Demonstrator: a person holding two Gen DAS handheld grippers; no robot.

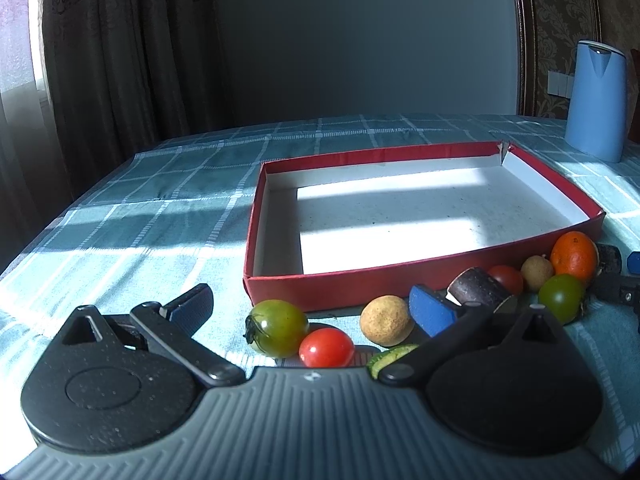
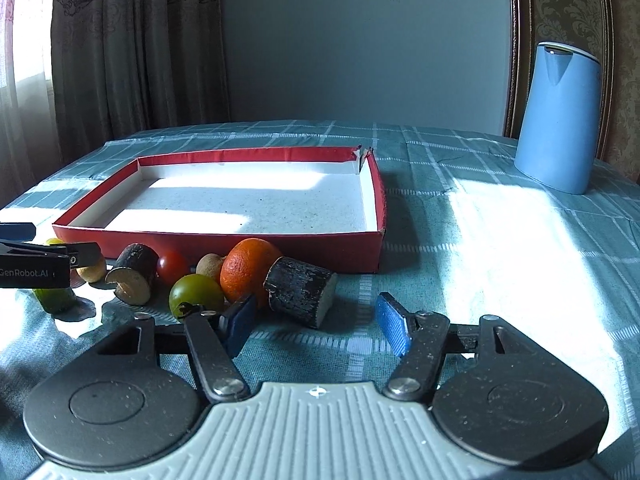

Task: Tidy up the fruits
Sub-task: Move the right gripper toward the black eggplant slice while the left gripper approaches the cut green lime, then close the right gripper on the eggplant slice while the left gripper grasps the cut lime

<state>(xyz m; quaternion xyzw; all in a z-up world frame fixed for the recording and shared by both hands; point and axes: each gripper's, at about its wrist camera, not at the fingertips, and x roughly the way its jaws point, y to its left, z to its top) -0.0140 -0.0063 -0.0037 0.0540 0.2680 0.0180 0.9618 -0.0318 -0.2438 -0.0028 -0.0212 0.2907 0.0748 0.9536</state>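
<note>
A shallow red box (image 1: 328, 285) with a white inside lies on the checked cloth; it also shows in the right wrist view (image 2: 240, 242). Fruits lie in a row along its near wall: a green tomato (image 1: 277, 327), a red tomato (image 1: 326, 347), a tan round fruit (image 1: 386, 321), a dark cut piece (image 1: 478, 286), an orange (image 1: 574, 257). My left gripper (image 1: 312, 308) is open, low over the green and red tomatoes. My right gripper (image 2: 318, 326) is open around a dark cut piece (image 2: 300, 291), beside the orange (image 2: 250, 266) and a second green tomato (image 2: 195, 294).
A blue jug (image 2: 558, 120) stands at the back right of the table (image 2: 500, 240). A cucumber piece (image 2: 54, 300) lies at the left under the other gripper. Curtains and a wall lie behind the table's far edge.
</note>
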